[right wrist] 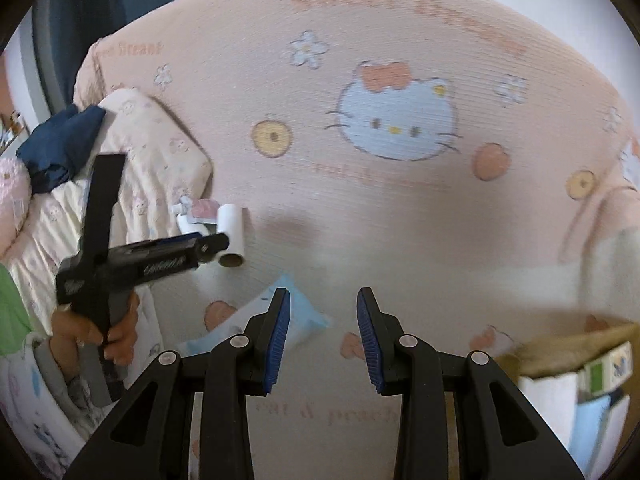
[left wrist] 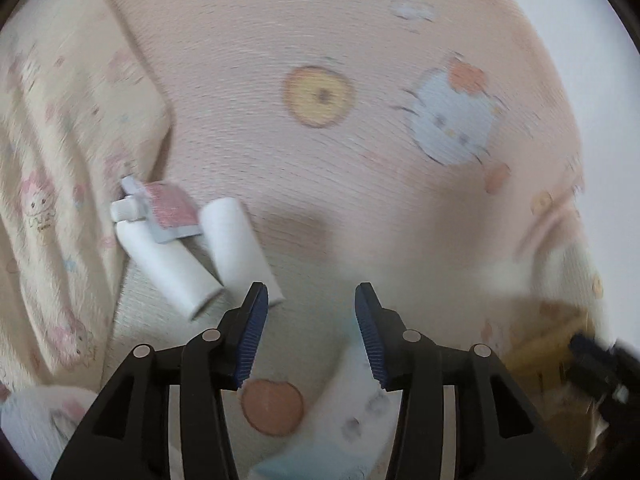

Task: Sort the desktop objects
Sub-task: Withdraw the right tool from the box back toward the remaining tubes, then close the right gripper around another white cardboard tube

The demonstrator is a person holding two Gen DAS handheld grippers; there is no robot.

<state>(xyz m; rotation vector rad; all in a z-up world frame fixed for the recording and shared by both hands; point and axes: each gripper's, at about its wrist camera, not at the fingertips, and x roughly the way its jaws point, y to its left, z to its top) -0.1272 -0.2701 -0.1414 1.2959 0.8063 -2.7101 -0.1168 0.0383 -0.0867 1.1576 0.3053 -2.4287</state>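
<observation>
2 white tubes (left wrist: 200, 268) lying side by side, touching, at left of pink cloth; small pink-and-grey pouch (left wrist: 168, 210) with white cap at their far ends; light-blue packet (right wrist: 298, 312) near.

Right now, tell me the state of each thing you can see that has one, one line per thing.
Left gripper: fingers apart, nothing between them.
Right gripper: fingers apart, nothing between them.
Two white rolls: lying on their sides, side by side on the pink blanket.
Small tube: lying flat by the rolls, cap on.
Light blue packet: lying flat on the blanket.
</observation>
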